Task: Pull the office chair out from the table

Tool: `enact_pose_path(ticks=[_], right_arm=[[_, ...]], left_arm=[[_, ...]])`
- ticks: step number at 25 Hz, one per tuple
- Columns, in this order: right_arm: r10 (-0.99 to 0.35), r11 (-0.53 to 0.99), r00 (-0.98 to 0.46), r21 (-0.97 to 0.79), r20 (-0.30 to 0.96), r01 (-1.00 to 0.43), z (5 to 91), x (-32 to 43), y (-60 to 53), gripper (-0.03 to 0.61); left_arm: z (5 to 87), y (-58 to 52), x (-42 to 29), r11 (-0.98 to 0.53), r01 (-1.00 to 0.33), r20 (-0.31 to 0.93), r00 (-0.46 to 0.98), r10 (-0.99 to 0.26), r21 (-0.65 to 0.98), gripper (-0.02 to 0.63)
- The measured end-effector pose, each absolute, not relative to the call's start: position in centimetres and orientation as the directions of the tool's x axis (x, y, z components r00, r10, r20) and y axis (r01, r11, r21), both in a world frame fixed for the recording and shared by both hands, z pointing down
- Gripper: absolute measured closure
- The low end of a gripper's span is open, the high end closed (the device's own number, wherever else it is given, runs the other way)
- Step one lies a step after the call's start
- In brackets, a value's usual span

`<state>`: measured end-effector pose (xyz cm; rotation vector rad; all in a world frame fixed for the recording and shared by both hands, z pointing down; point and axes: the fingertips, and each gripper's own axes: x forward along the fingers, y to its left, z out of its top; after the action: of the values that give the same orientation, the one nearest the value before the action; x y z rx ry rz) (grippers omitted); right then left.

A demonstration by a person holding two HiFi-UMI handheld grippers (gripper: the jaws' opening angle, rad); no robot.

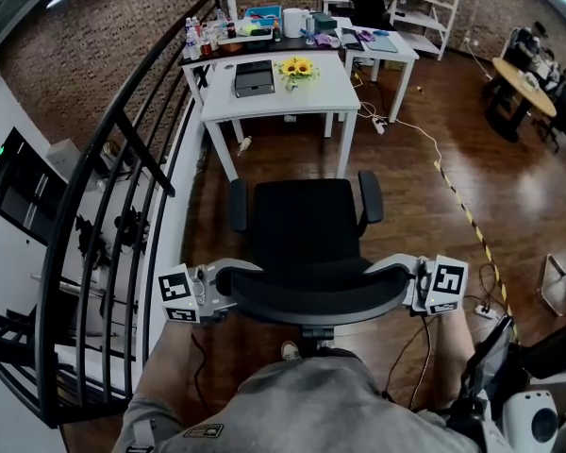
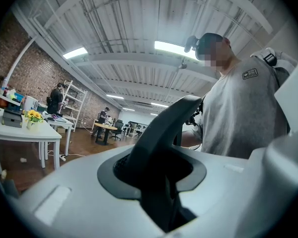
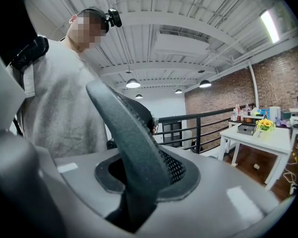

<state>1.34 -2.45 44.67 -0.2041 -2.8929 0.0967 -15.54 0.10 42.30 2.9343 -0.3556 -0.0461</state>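
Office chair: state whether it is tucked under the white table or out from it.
Out. The office chair stands clear of the white table, wood floor showing between seat and table legs.

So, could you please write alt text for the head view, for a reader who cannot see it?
From above, a person's left gripper and right gripper clamp the two ends of the curved backrest of a black mesh office chair, which faces a white rectangular table bearing yellow sunflowers.

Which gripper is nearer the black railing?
Left. The left gripper clamps the backrest at its railing-side end, railing; the right gripper clamps the opposite end, across the office chair.
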Motion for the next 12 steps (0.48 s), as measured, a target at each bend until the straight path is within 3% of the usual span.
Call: enact_pose_path(ticks=[9,12], right_arm=[[0.103,0.994,-0.971,-0.068,0.216,0.09,44.1,1.6,-2.4,0.451],[0.061,0.996,-0.985,-0.078,0.162,0.049,43.4,1.5,-2.6,0.395]], left_arm=[[41.8,0.1,-15.5,-0.953,-0.268,-0.018,0.962,-0.273,0.141,0.478],[41.8,0.0,-15.8,-0.935,-0.333,-0.022,0.941,-0.338,0.123,0.395]])
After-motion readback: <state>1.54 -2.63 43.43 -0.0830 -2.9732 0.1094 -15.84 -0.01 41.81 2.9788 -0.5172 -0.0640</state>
